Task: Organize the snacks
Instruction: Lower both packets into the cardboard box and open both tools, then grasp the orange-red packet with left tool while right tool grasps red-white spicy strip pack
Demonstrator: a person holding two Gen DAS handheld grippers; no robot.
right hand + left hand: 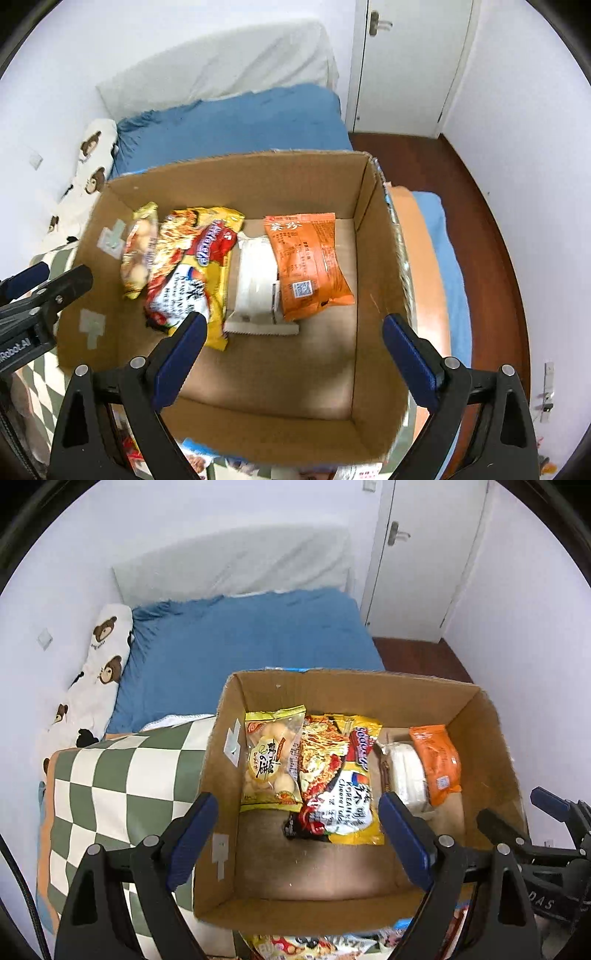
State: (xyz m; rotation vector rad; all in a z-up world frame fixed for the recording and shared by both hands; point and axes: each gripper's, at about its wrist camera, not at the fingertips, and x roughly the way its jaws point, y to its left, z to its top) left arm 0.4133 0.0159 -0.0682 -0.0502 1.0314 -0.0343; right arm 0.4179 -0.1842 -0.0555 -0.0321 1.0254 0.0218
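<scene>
Hovering over the cardboard box [491, 738], both sets of fingers spread wide and empty; left gripper [299, 834] above the box's near-left part, right gripper [295, 354] above its near-right part.

Four packets lie in a row ahead of the fingers, long axes running away from them: rice-cracker bag [271, 760], yellow noodle packet [340, 779], white packet [255, 280], orange packet [310, 266]; box floor nearest the fingers bare.

More loose snacks [295, 947] lie below and behind the fingers, outside the near box wall, partly hidden; probably the next pick; left gripper looks nearer them, though I cannot be sure.
</scene>
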